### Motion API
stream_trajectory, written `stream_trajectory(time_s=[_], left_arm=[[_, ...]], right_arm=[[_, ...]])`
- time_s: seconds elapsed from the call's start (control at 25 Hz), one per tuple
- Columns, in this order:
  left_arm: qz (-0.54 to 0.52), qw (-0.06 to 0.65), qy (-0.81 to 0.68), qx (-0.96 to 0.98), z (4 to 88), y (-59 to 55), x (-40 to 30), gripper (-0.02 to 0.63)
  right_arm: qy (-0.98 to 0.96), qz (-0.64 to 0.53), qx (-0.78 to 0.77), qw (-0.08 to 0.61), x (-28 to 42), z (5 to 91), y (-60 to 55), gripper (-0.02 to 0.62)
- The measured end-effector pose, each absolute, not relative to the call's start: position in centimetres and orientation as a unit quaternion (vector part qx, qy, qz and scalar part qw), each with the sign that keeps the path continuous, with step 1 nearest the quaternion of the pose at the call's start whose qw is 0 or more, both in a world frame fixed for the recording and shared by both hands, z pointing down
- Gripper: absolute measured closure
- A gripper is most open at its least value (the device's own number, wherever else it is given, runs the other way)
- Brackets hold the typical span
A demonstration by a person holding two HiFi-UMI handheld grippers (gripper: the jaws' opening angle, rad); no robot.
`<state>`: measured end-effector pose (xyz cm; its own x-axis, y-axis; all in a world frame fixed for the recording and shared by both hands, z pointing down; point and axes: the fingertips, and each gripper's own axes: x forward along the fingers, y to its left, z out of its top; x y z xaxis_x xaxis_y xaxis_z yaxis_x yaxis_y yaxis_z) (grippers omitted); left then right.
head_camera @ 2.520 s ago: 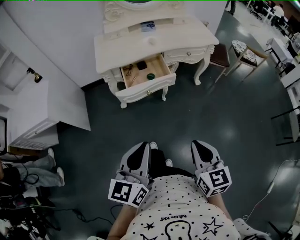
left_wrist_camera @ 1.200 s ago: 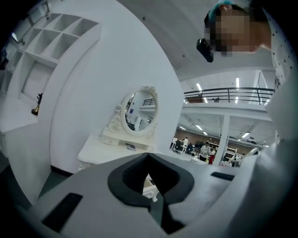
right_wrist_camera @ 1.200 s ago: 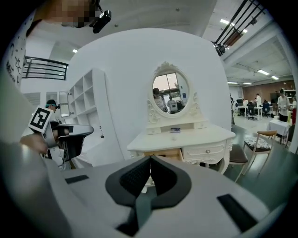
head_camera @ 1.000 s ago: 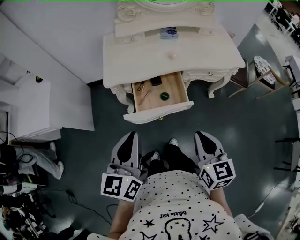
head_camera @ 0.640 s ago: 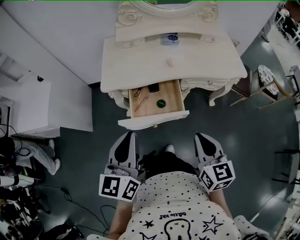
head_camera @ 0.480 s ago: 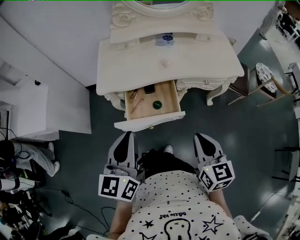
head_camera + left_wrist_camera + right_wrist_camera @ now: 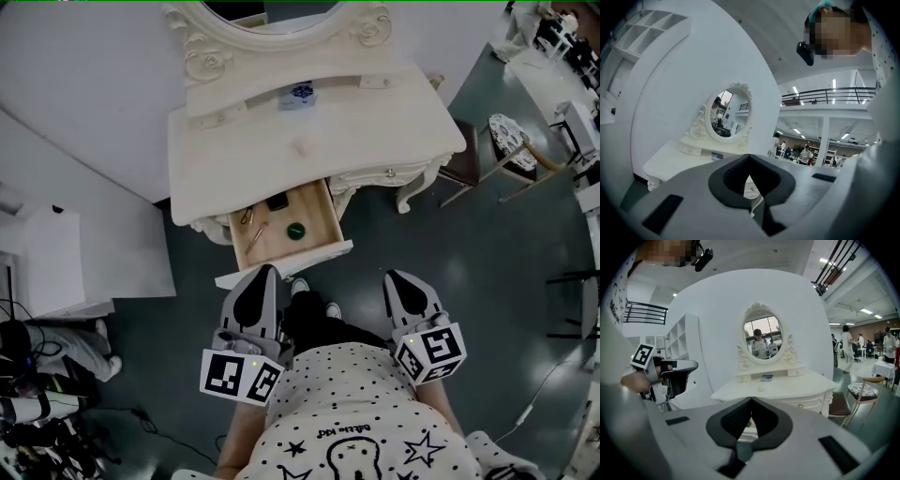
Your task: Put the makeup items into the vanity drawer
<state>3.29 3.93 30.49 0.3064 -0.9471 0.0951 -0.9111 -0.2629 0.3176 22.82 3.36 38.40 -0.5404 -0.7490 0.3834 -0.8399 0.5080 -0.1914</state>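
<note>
- The vanity (image 7: 375, 141) stands against a white wall, with its drawer (image 7: 317, 217) pulled out toward the person.
- In the drawer lie a round green item (image 7: 296, 231), a small black item (image 7: 277, 202) near the back, and a slim stick (image 7: 255, 231) on the left. Another small piece lies just beside the stick, possibly a clip, but it is too small to make out.
- A small pale round item (image 7: 302, 147) sits on the vanity top, outside the drawer.
- A blue-patterned box (image 7: 300, 96) rests on the shelf below the oval mirror (image 7: 281, 11).
- The left gripper (image 7: 265, 274) is held low, just in front of the drawer's front panel. Its jaws are pressed together with nothing between them.
- The right gripper (image 7: 394, 278) is level with the left one and off to the drawer's right. Its jaws are also closed and empty.
- A chair (image 7: 502, 128) stands to the right of the vanity.
</note>
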Motion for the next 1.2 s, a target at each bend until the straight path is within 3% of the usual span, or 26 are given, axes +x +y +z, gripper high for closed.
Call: stream_trajectory(time_s=[0.68,1.2], left_arm=[[-0.044,0.166,-0.563,0.809,29.7,-2.3,-3.5,0.610],[-0.026,0.179,-0.595,0.783,31.5,-1.4,-7.2,0.611]], right_arm=[[-0.866,0.190,0.441,0.138,12.6,36.9,-3.6,0.586],[-0.878,0.203,0.407,0.153,9.2,38.4,-4.0,0.586]])
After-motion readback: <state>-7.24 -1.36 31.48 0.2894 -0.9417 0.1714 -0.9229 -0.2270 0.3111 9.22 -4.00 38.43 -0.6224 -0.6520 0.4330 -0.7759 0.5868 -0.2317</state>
